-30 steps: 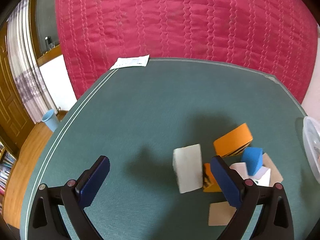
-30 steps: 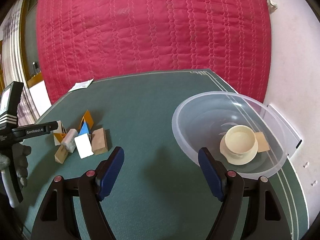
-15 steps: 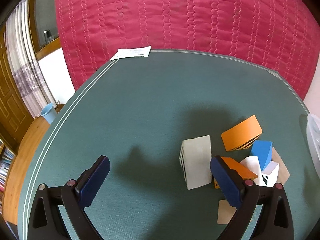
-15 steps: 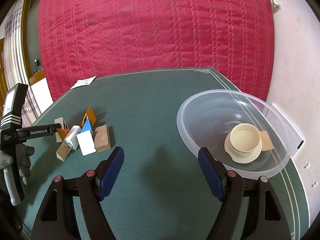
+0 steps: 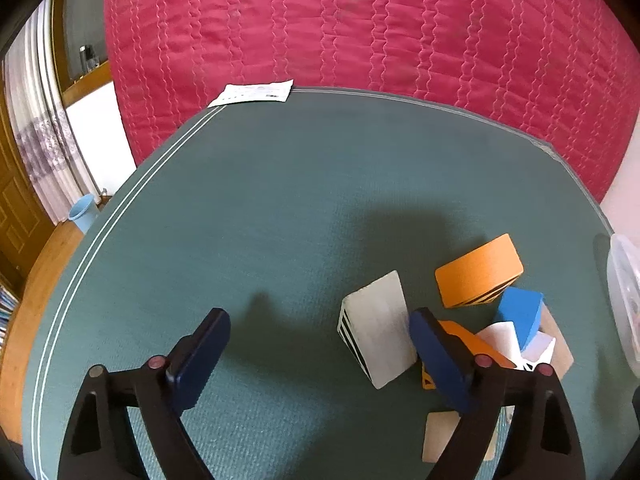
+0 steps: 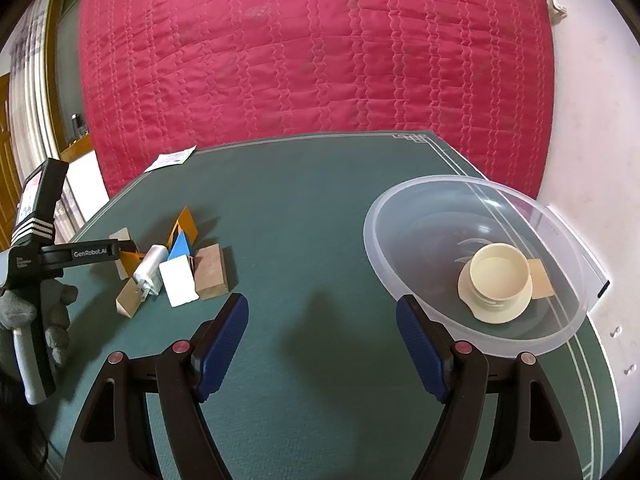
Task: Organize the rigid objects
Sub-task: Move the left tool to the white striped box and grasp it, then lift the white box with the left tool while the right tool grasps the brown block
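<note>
Since the earlier frame, the left gripper [image 5: 318, 344] has come closer to the pile of blocks [image 6: 172, 264], and its jaws have just been closing a little; they are spread wide, and the white striped block [image 5: 376, 326] lies between them, close against the inner face of the right finger. Whether that finger touches the block I cannot tell. The left finger is well apart from it.

I take the white striped block as the landmark. Just to its right and a little farther away stands the orange block [image 5: 478, 270]. The blue block [image 5: 520, 312] is right of it, behind the right finger, leaning on other white and tan pieces. A white paper [image 5: 254, 92] lies far beyond it, at the far edge of the green table [image 5: 280, 200].

The right gripper [image 6: 322, 340] hangs over bare table with its jaws spread, nothing between them. The clear plastic bowl [image 6: 404, 208] stands well to the right of the blocks, with a cream cup [image 6: 498, 270] inside on a saucer. A gloved hand [image 6: 38, 312] grips the left tool's handle.
</note>
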`<state>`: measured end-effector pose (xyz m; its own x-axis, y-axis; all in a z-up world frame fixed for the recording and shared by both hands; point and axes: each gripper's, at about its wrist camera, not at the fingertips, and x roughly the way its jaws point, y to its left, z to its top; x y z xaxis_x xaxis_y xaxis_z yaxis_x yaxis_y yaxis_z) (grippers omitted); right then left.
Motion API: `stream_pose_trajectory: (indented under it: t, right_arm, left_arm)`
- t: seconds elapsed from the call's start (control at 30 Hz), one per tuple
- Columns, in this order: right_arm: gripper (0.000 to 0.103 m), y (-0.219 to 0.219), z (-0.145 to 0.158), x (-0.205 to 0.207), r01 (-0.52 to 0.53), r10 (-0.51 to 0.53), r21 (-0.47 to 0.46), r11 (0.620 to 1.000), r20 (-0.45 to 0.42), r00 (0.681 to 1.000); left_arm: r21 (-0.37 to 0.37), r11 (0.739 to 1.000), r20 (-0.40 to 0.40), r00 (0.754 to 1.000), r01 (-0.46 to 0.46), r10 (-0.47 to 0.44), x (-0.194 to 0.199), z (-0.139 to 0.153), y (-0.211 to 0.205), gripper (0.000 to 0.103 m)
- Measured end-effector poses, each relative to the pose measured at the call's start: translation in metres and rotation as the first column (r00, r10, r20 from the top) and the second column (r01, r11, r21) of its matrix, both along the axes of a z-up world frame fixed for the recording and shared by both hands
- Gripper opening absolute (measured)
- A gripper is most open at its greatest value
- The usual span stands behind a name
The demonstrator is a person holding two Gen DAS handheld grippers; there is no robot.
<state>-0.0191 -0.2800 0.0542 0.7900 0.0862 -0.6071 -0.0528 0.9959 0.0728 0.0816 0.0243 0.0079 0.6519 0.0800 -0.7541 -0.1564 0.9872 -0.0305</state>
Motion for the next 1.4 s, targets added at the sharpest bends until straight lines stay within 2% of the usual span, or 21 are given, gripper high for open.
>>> stream_pose_trajectory:
  t: [0.4,0.47,0.63,0.7,1.17,1.27,1.33,1.4]
  right_arm:
    - [0.077,0.004,-0.001,0.0,-0.011,0.011,0.001,1.0,-0.009,1.0]
    - [0.077,0.005,-0.001,0.0,-0.015,0.015,0.001,1.0,-0.01,1.0]
    - [0.077,0.011,-0.002,-0.001,-0.035,0.035,-0.001,0.999,-0.016,0.999]
    - [0.077,0.013,-0.002,-0.001,-0.043,0.043,-0.002,0.999,-0.017,0.999]
    - [0.077,0.015,-0.003,-0.002,-0.06,0.06,-0.004,0.998,-0.022,0.998]
    - [0.077,0.016,-0.003,-0.002,-0.059,0.059,-0.003,0.998,-0.023,0.998]
    - [0.077,0.015,-0.003,-0.002,-0.06,0.06,-0.003,0.998,-0.023,0.998]
    - [0.077,0.016,-0.004,-0.002,-0.06,0.06,-0.003,0.998,-0.023,0.998]
  left_arm:
    - [0.002,1.0,-0.022,0.999,-0.023,0.023,-0.008,-0.001,0.014,0.093]
    - [0.0,1.0,-0.019,1.0,-0.017,0.017,-0.006,0.0,0.013,0.087]
    - [-0.1,0.994,-0.003,0.999,0.038,-0.038,-0.005,0.001,0.015,0.044]
    - [-0.126,0.991,0.006,0.999,0.054,-0.054,-0.006,0.002,0.015,0.041]
    - [-0.162,0.986,0.017,0.999,0.044,-0.042,-0.021,0.007,0.032,0.042]
    - [-0.156,0.987,0.024,0.999,0.039,-0.035,-0.019,0.01,0.027,0.053]
    - [-0.152,0.988,0.032,0.999,0.025,-0.021,-0.018,0.012,0.024,0.066]
    - [-0.157,0.987,0.037,0.999,0.019,-0.013,-0.014,0.014,0.02,0.067]
